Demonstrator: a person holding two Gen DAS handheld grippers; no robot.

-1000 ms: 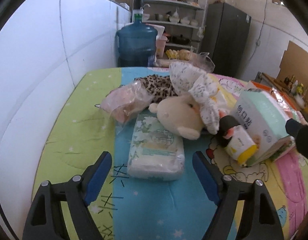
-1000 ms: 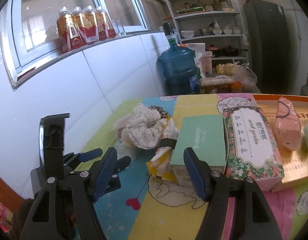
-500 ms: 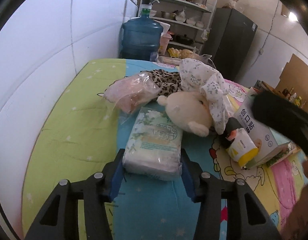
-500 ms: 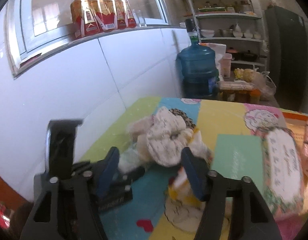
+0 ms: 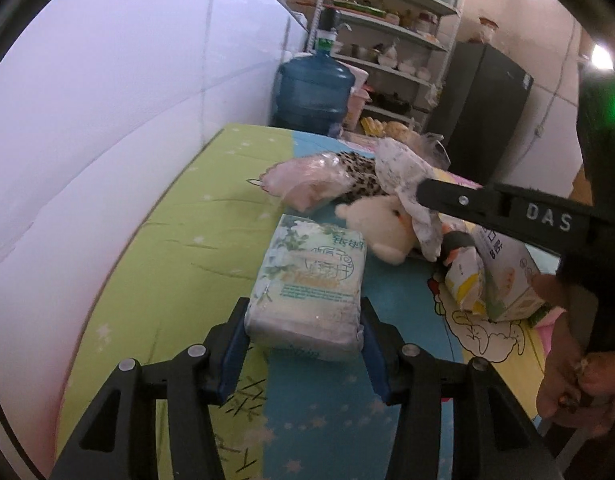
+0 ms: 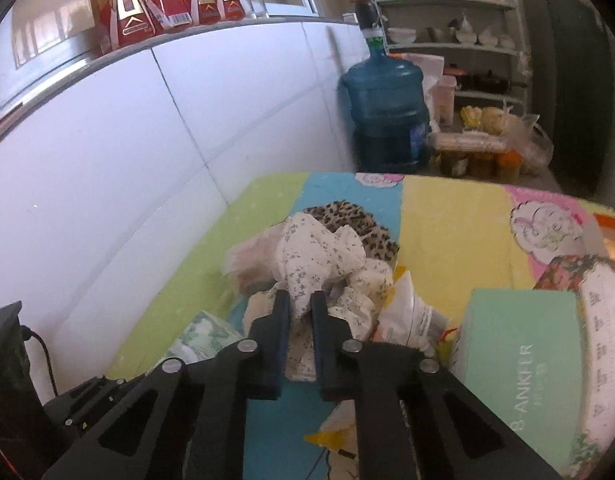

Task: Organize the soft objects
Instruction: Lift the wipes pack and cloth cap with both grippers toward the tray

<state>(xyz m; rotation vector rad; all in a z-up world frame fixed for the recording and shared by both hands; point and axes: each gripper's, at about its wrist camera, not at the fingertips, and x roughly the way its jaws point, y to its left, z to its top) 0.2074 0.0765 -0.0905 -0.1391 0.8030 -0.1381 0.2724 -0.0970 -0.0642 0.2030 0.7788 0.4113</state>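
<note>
My left gripper (image 5: 303, 320) is shut on a white tissue pack (image 5: 311, 280) with green flower print, its near end between the blue pads. My right gripper (image 6: 300, 308) is shut on a white floral cloth (image 6: 319, 252) on top of the pile; it also shows in the left wrist view (image 5: 403, 168), where the right gripper's arm reaches in from the right. Under the cloth lie a cream plush toy (image 5: 383, 224), a leopard-print cloth (image 6: 351, 220) and a pink bagged item (image 5: 303, 180). All rest on a colourful quilt (image 5: 187, 240).
A yellow-white pouch (image 5: 463, 276) and a mint-green box (image 6: 519, 360) lie right of the pile, with a floral box (image 6: 599, 320) beyond. A white tiled wall (image 5: 87, 120) runs along the left. A blue water jug (image 6: 383, 108) and shelves stand behind.
My left gripper closed on the tissue pack and has lifted its near end slightly. My right gripper swung left over the pile and closed on the floral cloth.
</note>
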